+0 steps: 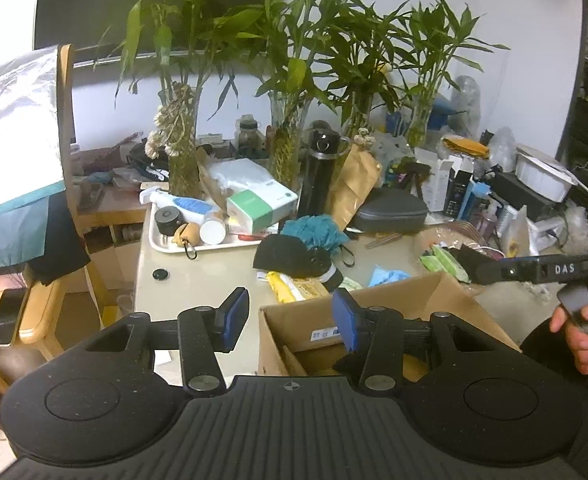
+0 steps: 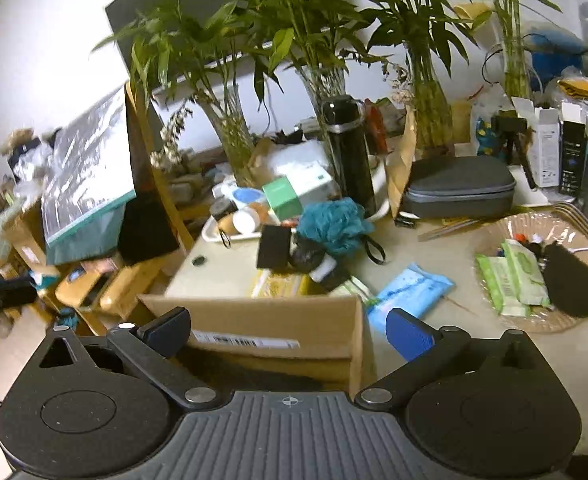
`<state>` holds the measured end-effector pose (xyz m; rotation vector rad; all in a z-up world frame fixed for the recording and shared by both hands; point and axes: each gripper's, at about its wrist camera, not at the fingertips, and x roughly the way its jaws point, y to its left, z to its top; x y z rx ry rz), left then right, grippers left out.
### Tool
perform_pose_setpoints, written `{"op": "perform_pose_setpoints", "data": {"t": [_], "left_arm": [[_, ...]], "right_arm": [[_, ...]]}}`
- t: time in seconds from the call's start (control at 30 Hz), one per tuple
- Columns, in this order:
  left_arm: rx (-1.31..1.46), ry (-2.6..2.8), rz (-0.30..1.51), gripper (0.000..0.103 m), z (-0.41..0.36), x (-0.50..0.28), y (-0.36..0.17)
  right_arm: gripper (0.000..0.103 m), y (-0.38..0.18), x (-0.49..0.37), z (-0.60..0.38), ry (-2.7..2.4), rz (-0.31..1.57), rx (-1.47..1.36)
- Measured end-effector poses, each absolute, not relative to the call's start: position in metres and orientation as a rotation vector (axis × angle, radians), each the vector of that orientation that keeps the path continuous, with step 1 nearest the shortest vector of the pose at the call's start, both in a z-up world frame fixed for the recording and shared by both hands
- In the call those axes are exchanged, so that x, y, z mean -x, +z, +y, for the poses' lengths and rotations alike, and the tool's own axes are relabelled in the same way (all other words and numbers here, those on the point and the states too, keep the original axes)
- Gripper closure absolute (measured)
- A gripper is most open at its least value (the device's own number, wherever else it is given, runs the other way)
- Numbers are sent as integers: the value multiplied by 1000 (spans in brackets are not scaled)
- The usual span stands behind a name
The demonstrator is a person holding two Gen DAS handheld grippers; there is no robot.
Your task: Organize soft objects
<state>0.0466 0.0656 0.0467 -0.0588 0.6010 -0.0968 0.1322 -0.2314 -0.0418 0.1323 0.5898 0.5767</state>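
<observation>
An open cardboard box (image 2: 277, 318) stands at the table's near edge, and something dark lies inside it. My right gripper (image 2: 289, 336) hovers over the box with its jaws wide open and nothing between them. In the left wrist view my left gripper (image 1: 289, 320) is partly open and empty above the left corner of the cardboard box (image 1: 414, 292). Behind the box lie a teal bath pouf (image 2: 332, 222), a black sponge (image 2: 273, 246), a rolled black-and-white sock (image 2: 326, 270) and a blue wipes pack (image 2: 410, 290). The teal bath pouf (image 1: 314, 232) also shows from the left.
A glass dish (image 2: 534, 322) on the right holds green wipes packs and a black pouch. Further back stand a black flask (image 2: 352, 152), a grey case (image 2: 458, 190), a white tray (image 1: 197, 246) and vases of bamboo. A hand (image 1: 582, 328) holds the right tool. A wooden chair stands left.
</observation>
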Motion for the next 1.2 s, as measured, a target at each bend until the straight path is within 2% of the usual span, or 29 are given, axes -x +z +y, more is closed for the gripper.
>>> {"op": "perform_pose_setpoints", "data": {"t": [0.23, 0.8, 1.2], "left_arm": [[76, -68, 603, 57, 59, -57, 48], [110, -11, 619, 57, 53, -92, 27], [69, -79, 615, 57, 42, -115, 26]], "right_arm": [[0, -32, -138, -220, 596, 554, -43], [0, -65, -179, -225, 575, 584, 43], [0, -47, -171, -236, 530, 550, 18]]}}
